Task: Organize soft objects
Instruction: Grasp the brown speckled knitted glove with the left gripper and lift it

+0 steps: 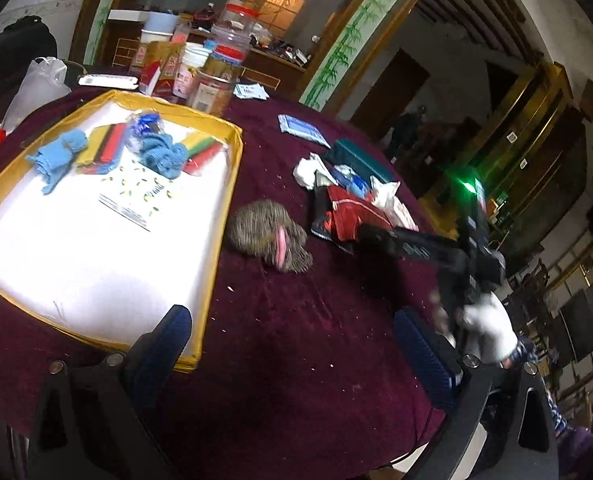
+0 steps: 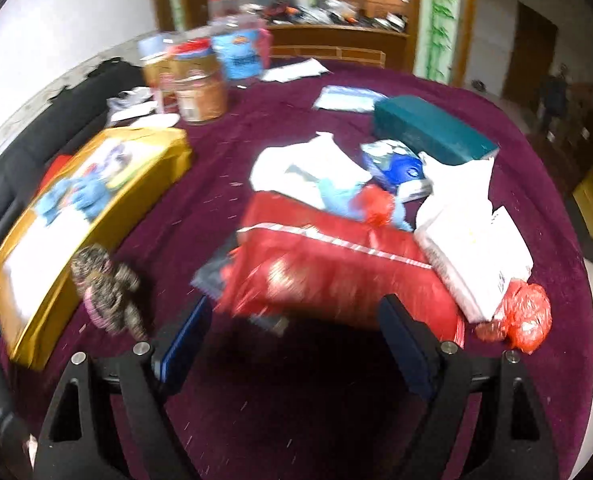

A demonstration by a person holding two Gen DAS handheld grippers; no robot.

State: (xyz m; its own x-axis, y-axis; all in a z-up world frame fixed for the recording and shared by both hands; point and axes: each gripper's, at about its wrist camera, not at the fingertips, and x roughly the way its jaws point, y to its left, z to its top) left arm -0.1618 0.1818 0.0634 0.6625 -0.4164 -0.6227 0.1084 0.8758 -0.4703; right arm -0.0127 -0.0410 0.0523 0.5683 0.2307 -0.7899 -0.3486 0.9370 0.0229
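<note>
At left, my yellow-rimmed tray (image 1: 232, 160) holds blue cloths (image 1: 56, 156). Mid-frame, the brown knitted piece (image 1: 270, 238) lies on the maroon tablecloth (image 1: 296, 340) just beside it. My left gripper (image 1: 292, 336) and right gripper (image 2: 292, 332) gape wide, both empty.

The worktop (image 1: 296, 320) wears a deep maroon cloth flecked with pale specks. The tray (image 1: 232, 168) has a golden-yellow rim and a white floor. In it lie sky-blue cloths (image 1: 58, 156) and cloths striped red, black, green and yellow (image 1: 104, 146). A mottled brown-and-grey knitted piece (image 1: 270, 236) shows a pink edge. The bag (image 2: 336, 264) is bright red with a white stripe, the box (image 2: 432, 128) dark teal
</note>
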